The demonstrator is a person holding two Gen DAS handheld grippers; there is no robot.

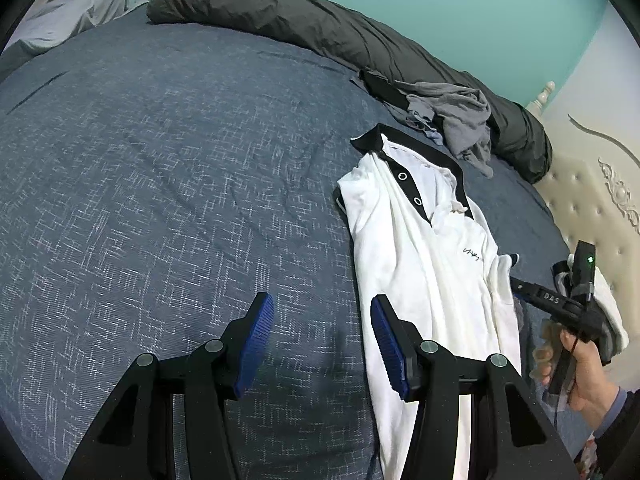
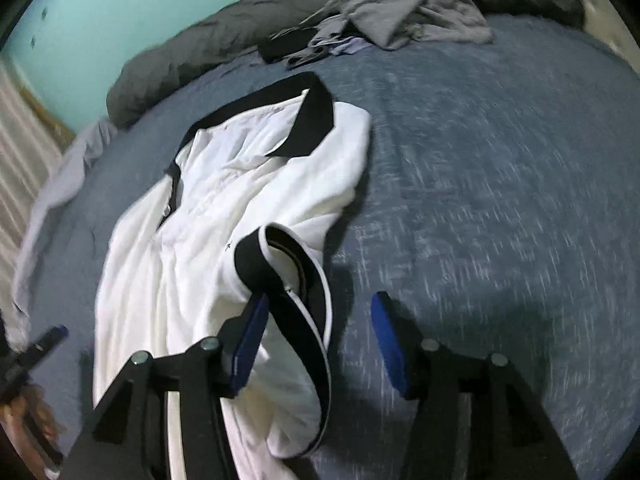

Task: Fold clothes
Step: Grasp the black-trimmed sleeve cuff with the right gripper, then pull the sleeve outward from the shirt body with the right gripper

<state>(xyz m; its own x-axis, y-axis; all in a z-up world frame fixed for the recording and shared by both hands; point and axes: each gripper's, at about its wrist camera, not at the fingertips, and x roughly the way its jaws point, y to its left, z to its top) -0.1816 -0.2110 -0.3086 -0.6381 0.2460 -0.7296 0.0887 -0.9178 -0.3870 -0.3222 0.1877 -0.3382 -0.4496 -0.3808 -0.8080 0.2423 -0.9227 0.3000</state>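
- White polo shirt (image 1: 420, 256), soft knit, black collar (image 1: 370, 141) and black button placket with two ringed snaps, small script logo on chest; lies lengthwise on the bed, wrinkled, sides bunched inward.
- Sleeve cuff (image 2: 280, 276) black with thin white piping, curled up in a loop, resting against the inner side of the right hand-held gripper's left blue pad.
- Right hand-held gripper (image 2: 320, 344): jaws wide apart, ribbed blue pads, nothing clamped; right pad over bare bedspread.
- Left hand-held gripper (image 1: 322, 344): jaws wide apart, empty, hovers over bedspread just left of the shirt's lower body; right pad at shirt edge.
- Bedspread (image 1: 160, 200): blue-grey woven fabric with white crosshatch flecks, a few shallow creases.
- Dark grey duvet (image 1: 300, 20) rolled in a long bulky ridge along the far edge.
- Crumpled grey garment (image 1: 460, 120) piled beyond the collar, by the duvet.
- Cream tufted headboard (image 1: 592, 200) with carved scrollwork; teal wall (image 1: 440, 0) behind.
- Right wrist view motion-blurred.
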